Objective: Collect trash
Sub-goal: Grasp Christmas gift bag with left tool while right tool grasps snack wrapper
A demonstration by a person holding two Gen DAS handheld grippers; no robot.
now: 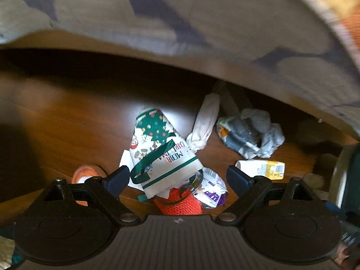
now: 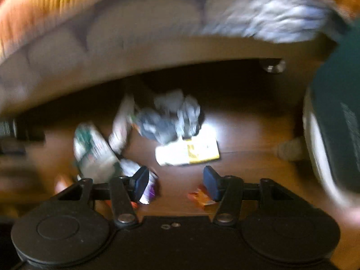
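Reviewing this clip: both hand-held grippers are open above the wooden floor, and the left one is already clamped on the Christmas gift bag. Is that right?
Not quite. The left hand-held gripper is open, its fingers apart on either side of the Christmas gift bag, not clamped on it; the left wrist view shows this. The right hand-held gripper is open too, above the wooden floor.

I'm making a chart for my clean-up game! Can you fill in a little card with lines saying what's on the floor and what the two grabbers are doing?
place: wooden floor beside a cloud-print cover
trash: Christmas gift bag, crumpled grey paper, yellow-and-white carton, purple wrapper, orange wrapper
left gripper: open, above the gift bag
right gripper: open, holding nothing
picture quality: right view blurred
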